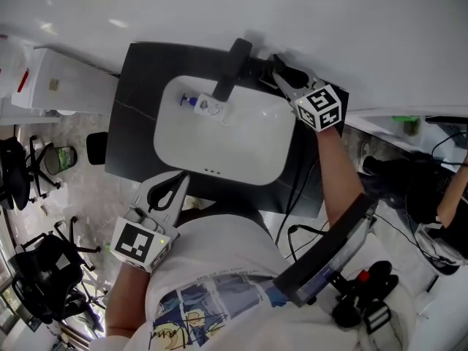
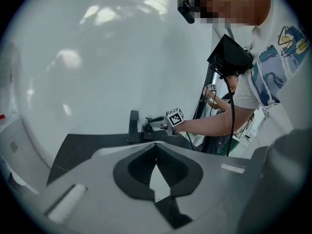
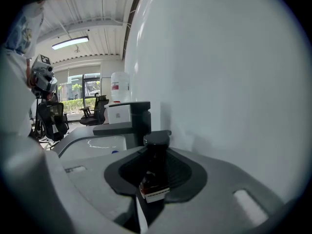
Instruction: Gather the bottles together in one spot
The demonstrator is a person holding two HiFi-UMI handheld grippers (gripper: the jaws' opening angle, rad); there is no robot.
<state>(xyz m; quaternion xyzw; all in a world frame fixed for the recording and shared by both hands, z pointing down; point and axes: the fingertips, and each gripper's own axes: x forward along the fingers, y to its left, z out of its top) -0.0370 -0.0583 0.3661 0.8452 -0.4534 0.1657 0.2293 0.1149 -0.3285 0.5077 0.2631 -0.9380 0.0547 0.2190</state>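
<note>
A dark bottle [image 3: 155, 172] with a black cap and a white and red label stands upright between the pads of my right gripper [image 1: 282, 76], which is shut on it. This is at the back of the black counter [image 1: 131, 101], close to the white wall and just right of the black faucet [image 1: 232, 68]. A small clear bottle with a blue cap [image 1: 199, 104] lies in the white sink [image 1: 241, 152] by the faucet's spout. My left gripper [image 1: 174, 184] hangs at the sink's near edge with its jaw tips together and nothing between them.
White containers [image 1: 44, 79] stand on a shelf left of the counter. Office chairs [image 1: 22, 167] fill the floor at the left. Cables and dark gear [image 1: 409, 174] lie to the right, where another person's arm [image 1: 455, 185] shows.
</note>
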